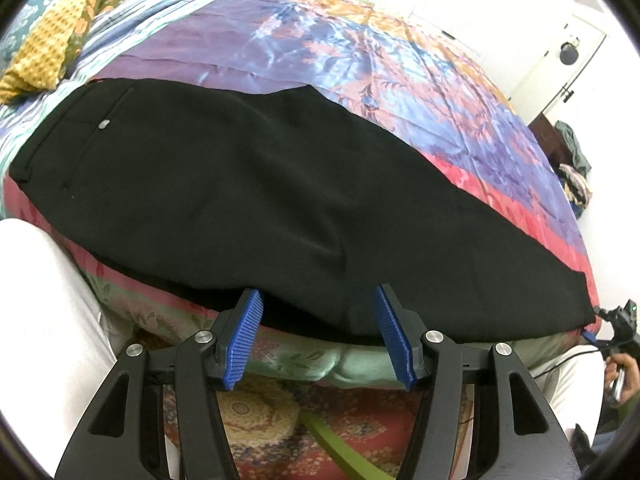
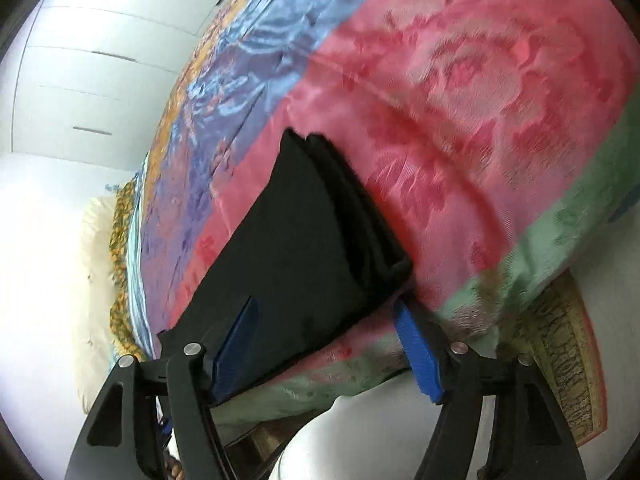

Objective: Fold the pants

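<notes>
Blue ribbed pads [image 1: 246, 336] on the left gripper [image 1: 320, 334] stand wide apart at the near edge of a bed, holding nothing. Just beyond them lie the black pants [image 1: 280, 184], already doubled leg over leg, stretched flat across a shiny patchwork bedspread [image 1: 360, 60] of purple, blue, orange and pink. The waistband with a small silver button [image 1: 104, 124] lies to the left; the leg hems taper away to the right.

At that hem end sits the right gripper [image 2: 326, 340], also spread open, its two blue fingers straddling the stacked cuffs (whether a pad touches the cloth is unclear).

The fabric looks thin, soft and limp, likely light, and it should slide easily on the satin cover. A sensible hold seems to be the layered hems, pinching all layers together, with the other tool steadying the near edge around the knee or lifting the waistband.
</notes>
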The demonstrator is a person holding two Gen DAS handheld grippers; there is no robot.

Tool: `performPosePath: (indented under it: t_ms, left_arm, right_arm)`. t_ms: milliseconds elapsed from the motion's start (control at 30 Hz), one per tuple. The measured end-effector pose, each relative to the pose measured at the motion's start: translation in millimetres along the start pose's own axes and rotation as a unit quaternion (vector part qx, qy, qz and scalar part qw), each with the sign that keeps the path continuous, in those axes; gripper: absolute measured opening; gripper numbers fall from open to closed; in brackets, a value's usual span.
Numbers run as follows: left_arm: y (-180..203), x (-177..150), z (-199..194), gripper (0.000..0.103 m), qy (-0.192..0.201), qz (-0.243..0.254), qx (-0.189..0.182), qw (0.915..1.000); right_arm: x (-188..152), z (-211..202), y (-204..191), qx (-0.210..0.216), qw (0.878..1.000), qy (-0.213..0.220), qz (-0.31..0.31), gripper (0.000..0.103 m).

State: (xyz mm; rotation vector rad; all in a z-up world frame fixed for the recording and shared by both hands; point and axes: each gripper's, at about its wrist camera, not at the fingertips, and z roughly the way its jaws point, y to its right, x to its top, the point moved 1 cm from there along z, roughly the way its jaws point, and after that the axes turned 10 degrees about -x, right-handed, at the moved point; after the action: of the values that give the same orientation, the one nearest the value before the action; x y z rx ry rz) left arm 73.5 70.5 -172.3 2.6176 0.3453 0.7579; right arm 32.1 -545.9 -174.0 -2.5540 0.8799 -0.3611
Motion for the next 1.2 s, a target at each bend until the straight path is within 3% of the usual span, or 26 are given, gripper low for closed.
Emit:
performPosePath:
  t_ms: [133, 233, 300, 367, 500, 667, 833, 1000, 1033, 1067, 1200]
  left_arm:
    - [2, 0, 2, 0.06, -0.005, 0.007, 0.0, 1.0]
    - [1, 0, 1, 0.06, -0.002, 0.003, -0.003, 1.0]
    - [-1, 0, 1, 0.06, -0.002, -0.001, -0.004, 1.0]
    - [-2, 0, 3, 0.06, -0.006, -0.002, -0.003, 1.0]
    - [1, -1, 4, 0.06, -0.008, 0.005, -0.001, 1.0]
    - [-2, -1, 2, 0.06, -0.005, 0.002, -0.002, 1.0]
    - [-1, -1, 1, 0.06, -0.004, 0.005, -0.002, 1.0]
    - [10, 2, -8, 0.06, 0.018, 0.034, -0.004, 0.9993]
    - [14, 4, -9, 0.06, 0.025, 0.042, -0.006, 0.9988]
    - [17, 8, -9, 0.062, 0.029, 0.05, -0.009, 0.9983]
    - [21, 23, -6, 0.062, 0.039, 0.043, -0.025, 0.998]
  right_arm:
    - [8, 9, 2, 0.015, 1.0, -0.001, 0.004, 0.071]
    - [12, 6, 6, 0.06, 0.998, 0.004, 0.021, 0.072]
    - [13, 2, 8, 0.113, 0.993, 0.011, 0.034, 0.072]
    - [14, 0, 8, 0.129, 0.991, 0.013, 0.036, 0.072]
    - [20, 5, 7, 0.046, 0.999, 0.014, 0.005, 0.072]
    - [42, 3, 1, 0.014, 0.999, 0.038, -0.031, 0.072]
    - [49, 18, -2, 0.004, 0.997, -0.006, -0.07, 0.072]
    - [48, 23, -11, -0.011, 0.995, -0.015, -0.094, 0.072]
    - [47, 24, -13, -0.023, 0.994, -0.019, -0.104, 0.059]
    - [44, 31, -18, -0.041, 0.992, -0.031, -0.117, 0.032]
    - [43, 31, -29, -0.028, 0.993, -0.028, -0.107, 0.018]
